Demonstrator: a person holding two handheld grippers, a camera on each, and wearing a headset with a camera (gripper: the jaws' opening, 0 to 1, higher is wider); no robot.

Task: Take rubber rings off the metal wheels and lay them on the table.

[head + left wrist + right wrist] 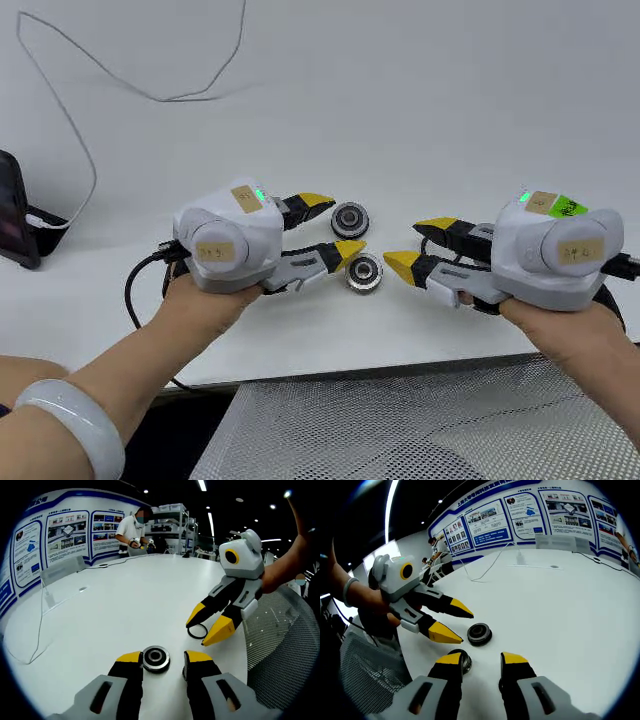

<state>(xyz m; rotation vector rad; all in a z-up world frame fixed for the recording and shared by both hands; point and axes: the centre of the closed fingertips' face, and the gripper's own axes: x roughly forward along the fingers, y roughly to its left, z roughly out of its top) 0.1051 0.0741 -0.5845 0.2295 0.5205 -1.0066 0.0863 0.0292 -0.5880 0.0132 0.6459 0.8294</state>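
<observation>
Both grippers hang low over the white bench (pixel 420 110), facing each other. Both are spread, with nothing pinched between the jaws. The left gripper (pixel 334 226) has its yellow tips around the far wheel (pixel 350 218), and as far as I can judge it is not touching it. In the left gripper view a wheel (pixel 156 658) lies flat on the bench just between the tips. The near wheel (pixel 364 272) lies just beside the lower tip of the left gripper, between the two grippers. The right gripper (pixel 418 244) stands open above a thin black loose ring (pixel 198 631), which lies flat on the bench.

I expect each wheel to be heavy for its size, stiff and smooth, so it may slide on the bench when I push it. The rubber should be soft and stretchy, but it will cling to the metal. I would hold the wheel by its two flat faces with one gripper. With one tip of the other I would hook the outer band at the edge and peel it sideways. Once free, the ring will be light and floppy.

The wheels are small round discs with a bright metal hub and a hole in the middle. The far wheel has a dark band all around, which I take for the ring. The near wheel shows more bare metal, and I cannot tell whether its ring is on.
</observation>
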